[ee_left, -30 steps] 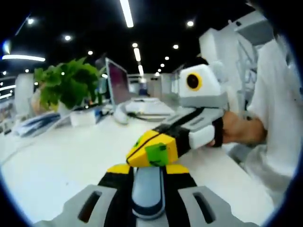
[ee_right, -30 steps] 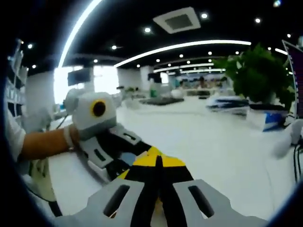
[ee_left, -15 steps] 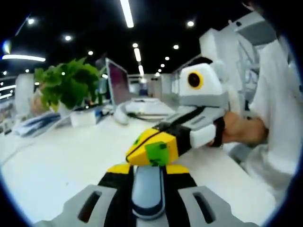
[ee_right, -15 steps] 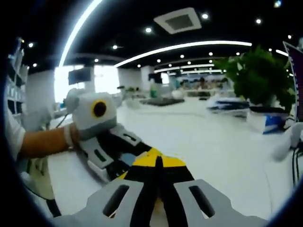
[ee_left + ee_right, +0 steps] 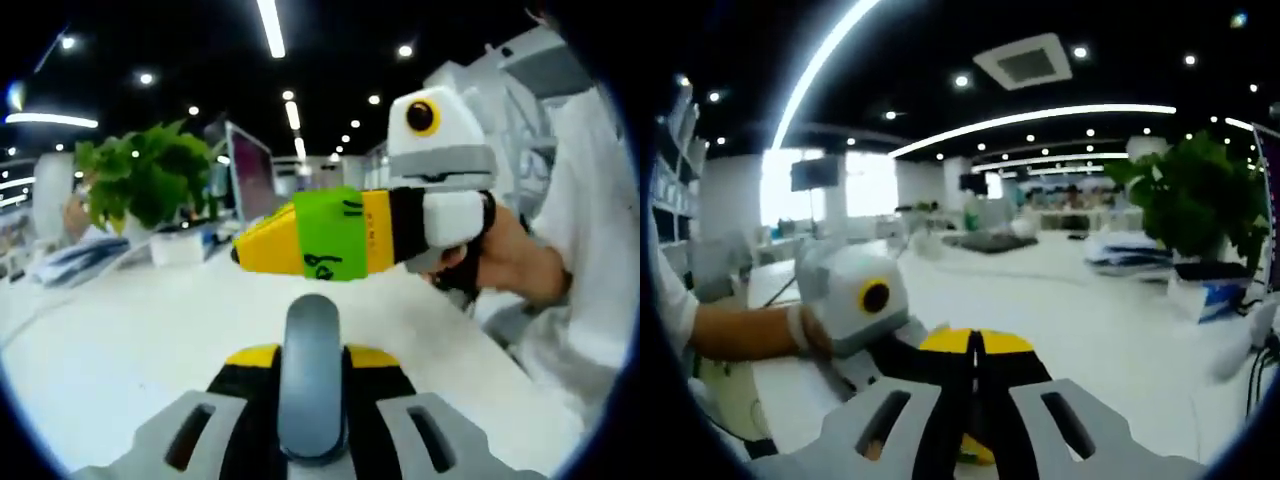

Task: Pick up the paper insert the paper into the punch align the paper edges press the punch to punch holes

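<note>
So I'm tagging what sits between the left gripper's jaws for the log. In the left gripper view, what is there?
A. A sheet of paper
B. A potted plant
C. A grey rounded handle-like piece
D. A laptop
C: a grey rounded piece stands between the left gripper jaws, while the plant and the laptop screen sit far back on the white table.

The punch [image 5: 312, 370] shows as a smooth grey, round-ended lever (faintly bluish in this light). It runs lengthwise from near to far, its rounded far tip over the white desk [image 5: 120, 340], held snugly between the left gripper [image 5: 312, 356] jaws.
</note>
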Demonstrator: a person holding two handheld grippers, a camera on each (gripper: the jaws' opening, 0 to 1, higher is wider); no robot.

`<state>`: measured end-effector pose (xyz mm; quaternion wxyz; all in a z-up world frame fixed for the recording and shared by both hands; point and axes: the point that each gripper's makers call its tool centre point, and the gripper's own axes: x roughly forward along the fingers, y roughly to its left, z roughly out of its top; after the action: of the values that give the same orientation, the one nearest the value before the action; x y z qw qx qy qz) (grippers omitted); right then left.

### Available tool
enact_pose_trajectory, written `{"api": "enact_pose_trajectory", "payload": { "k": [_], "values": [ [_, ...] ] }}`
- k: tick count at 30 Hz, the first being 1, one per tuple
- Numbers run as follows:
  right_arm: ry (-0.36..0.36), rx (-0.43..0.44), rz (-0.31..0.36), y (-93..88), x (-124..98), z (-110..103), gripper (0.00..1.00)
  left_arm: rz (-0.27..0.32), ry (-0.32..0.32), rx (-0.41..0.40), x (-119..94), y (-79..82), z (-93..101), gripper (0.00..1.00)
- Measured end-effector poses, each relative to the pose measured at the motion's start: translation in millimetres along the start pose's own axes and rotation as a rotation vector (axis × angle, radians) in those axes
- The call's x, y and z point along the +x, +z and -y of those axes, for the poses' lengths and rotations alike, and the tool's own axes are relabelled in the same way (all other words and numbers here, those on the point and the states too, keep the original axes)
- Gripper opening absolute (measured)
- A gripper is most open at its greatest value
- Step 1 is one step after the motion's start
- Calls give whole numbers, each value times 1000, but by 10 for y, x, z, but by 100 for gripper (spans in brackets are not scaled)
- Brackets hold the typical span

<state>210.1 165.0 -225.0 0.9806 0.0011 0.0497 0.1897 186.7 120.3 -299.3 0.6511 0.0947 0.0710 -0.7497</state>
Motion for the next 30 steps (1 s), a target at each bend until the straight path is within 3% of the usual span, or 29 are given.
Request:
{"api": "enact_pose_trajectory", "payload": {
  "k": [6, 13, 17, 22, 24, 27, 29, 30],
  "values": [
    [-24, -9, 21, 53, -31, 122, 11, 31, -9, -43, -31, 80, -44, 26],
    [-52, 25, 27, 39, -98, 354, 27, 64, 2, -74, -46, 148, -86, 33],
    [-56, 33, 45, 60, -169, 438, 30, 89, -1, -33, -46, 205, -75, 38],
    [12, 63, 93, 113, -288, 434, 25, 118, 13, -8, -96, 294, -111, 38],
    [27, 73, 99, 119, -343, 441, 25, 130, 16, -7, -106, 320, -117, 43],
    [28, 94, 87, 123, -448, 465, 29, 161, 13, -10, -136, 402, -115, 48],
    [24, 105, 75, 114, -495, 482, 35, 243, 12, -35, -226, 578, -115, 49],
    [21, 99, 53, 78, -516, 491, 37, 255, 15, -46, -274, 614, -124, 51]
  ]
}}
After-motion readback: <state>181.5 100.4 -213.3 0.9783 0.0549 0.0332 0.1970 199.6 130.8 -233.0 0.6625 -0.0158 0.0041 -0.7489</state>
